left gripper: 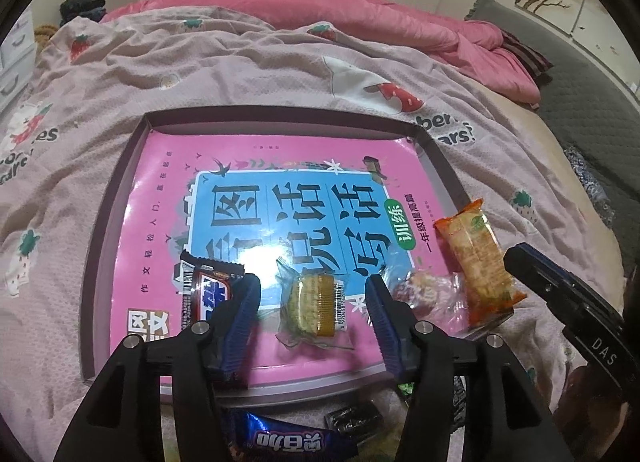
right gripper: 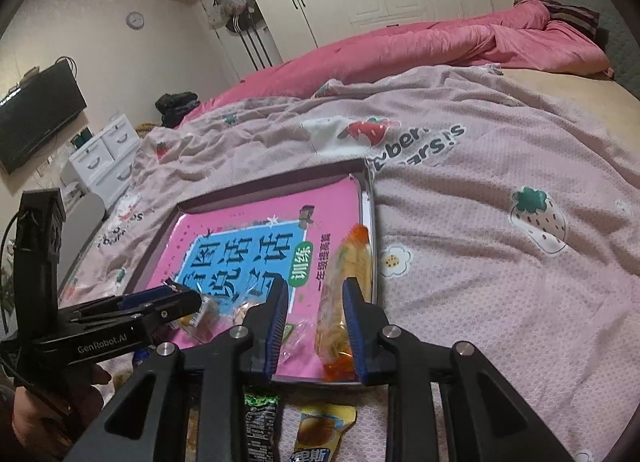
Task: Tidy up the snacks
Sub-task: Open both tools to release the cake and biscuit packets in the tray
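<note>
Left gripper [left gripper: 312, 302] open; green biscuit packet [left gripper: 314, 308] lies loose between jaws on tray [left gripper: 120, 198]. Right gripper [right gripper: 316, 322] clamps orange cracker packet [right gripper: 340, 302] at tray's right edge.

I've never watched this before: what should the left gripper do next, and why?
Probably lift away. The left gripper stands open around the clear-wrapped biscuit, which already lies in the tray, pads apart from it.

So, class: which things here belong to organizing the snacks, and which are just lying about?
Job:
tray
clear-wrapped biscuit
orange cracker pack
dark chocolate bar
left claw
right claw

Lying about:
strawberry blanket
pink quilt
television
</note>
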`<state>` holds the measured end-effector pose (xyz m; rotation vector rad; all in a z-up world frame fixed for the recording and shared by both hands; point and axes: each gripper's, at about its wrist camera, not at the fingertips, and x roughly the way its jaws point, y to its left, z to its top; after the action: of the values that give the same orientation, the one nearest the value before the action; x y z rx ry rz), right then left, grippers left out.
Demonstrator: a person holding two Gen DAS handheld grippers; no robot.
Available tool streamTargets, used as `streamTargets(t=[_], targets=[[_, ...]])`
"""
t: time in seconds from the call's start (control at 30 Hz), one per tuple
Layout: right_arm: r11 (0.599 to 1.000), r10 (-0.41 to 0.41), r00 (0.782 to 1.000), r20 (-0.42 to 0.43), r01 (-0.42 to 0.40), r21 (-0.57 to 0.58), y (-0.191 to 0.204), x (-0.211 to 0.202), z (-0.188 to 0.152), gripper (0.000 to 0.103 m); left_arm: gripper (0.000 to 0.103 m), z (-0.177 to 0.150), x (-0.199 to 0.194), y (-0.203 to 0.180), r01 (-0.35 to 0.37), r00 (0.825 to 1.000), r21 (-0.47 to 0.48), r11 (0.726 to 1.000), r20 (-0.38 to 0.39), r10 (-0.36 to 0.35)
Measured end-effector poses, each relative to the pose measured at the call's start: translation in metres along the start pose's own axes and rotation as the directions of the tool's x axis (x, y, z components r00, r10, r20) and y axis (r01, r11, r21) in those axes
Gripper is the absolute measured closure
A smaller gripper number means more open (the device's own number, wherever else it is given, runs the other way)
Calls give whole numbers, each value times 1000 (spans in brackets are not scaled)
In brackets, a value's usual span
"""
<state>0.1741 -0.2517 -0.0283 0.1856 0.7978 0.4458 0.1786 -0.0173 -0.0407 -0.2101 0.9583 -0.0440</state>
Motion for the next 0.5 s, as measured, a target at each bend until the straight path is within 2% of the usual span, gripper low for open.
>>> streamTargets(t=[0.2, 0.3, 0.5], targets=[[1000, -10, 1000, 28, 10, 10, -2, -6, 2, 69, 41, 2, -10, 1, -5, 1000, -4, 1000, 16, 5], [1000, -13, 998, 58, 12, 20, -4, -11, 5, 63, 41, 3, -15, 2, -4, 1000, -5, 1000, 24, 4], [999, -17, 996, 87, 14, 31, -6, -19, 7, 62, 36, 6, -29, 8, 3, 999, -24, 1000, 46, -2]])
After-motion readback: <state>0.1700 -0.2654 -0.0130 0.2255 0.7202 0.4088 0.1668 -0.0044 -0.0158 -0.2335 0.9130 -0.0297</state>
